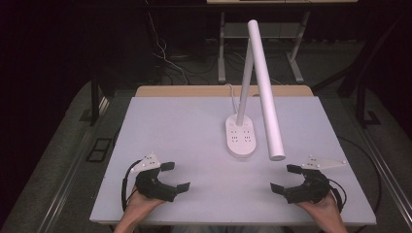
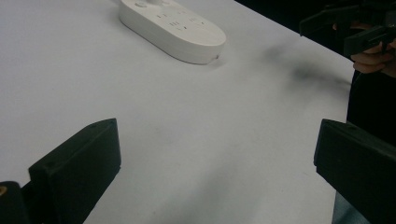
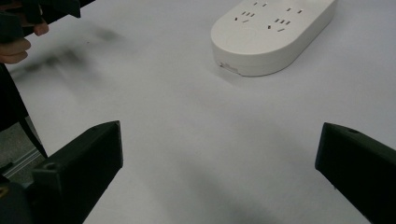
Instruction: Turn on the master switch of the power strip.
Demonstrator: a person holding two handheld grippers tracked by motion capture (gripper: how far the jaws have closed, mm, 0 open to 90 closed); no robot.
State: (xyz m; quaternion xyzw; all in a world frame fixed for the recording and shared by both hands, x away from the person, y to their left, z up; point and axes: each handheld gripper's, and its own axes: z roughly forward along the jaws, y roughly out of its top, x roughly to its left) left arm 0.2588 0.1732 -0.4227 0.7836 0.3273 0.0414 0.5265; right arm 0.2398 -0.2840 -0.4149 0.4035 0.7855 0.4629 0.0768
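Rested near on the worktop (image 1: 194, 126): left tongs (image 1: 175, 176) and right tongs (image 1: 285, 178), both spread wide, grasping nothing. Stood between, farther off: lamp (image 1: 241, 138).

No text, label, brand or number can be read. The lamp base (image 3: 273, 35) carries a tiny mark on its rim, too small to make out.
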